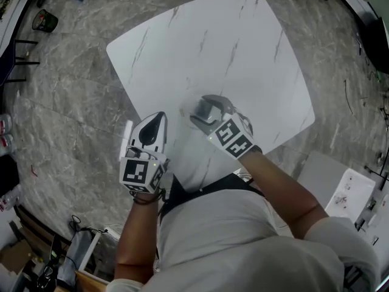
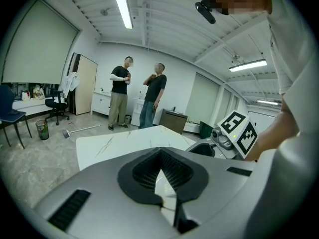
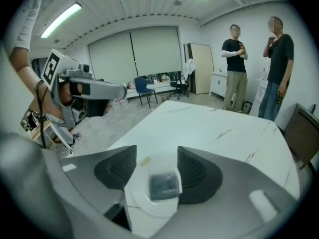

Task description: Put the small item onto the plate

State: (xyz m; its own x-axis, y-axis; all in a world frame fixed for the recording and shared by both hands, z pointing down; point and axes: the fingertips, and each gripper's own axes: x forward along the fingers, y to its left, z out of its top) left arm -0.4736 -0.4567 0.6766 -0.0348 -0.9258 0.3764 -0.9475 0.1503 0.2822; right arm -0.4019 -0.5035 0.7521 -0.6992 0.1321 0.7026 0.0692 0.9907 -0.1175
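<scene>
Plate (image 3: 135,195) and small item (image 3: 164,185) are together now, as far as I can see from here: the dark, flat little square lies on the white plate near the edge of the marble-look table (image 1: 243,41) closest to the person. It shows directly below the gap of the right gripper (image 3: 157,156). That gripper's jaws stand wide apart with nothing pinched. The square sits lower down, on the plate, and the ribbed pads (image 3: 198,172) do not touch it. The left gripper (image 2: 160,156) is held off to the side above the table edge, its jaws brought together at the tips and empty. I'd judge the square to be very light and thin. It seems to be sealed in a clear, glossy wrapper, though the picture is soft there, so it would likely be slippery and could skid across the smooth plate if nudged. If it needed picking up again, I'd take it by two opposite edges with a gentle squeeze rather than pressing down on its face. The plate itself looks hard and could slide on the slick tabletop.
</scene>
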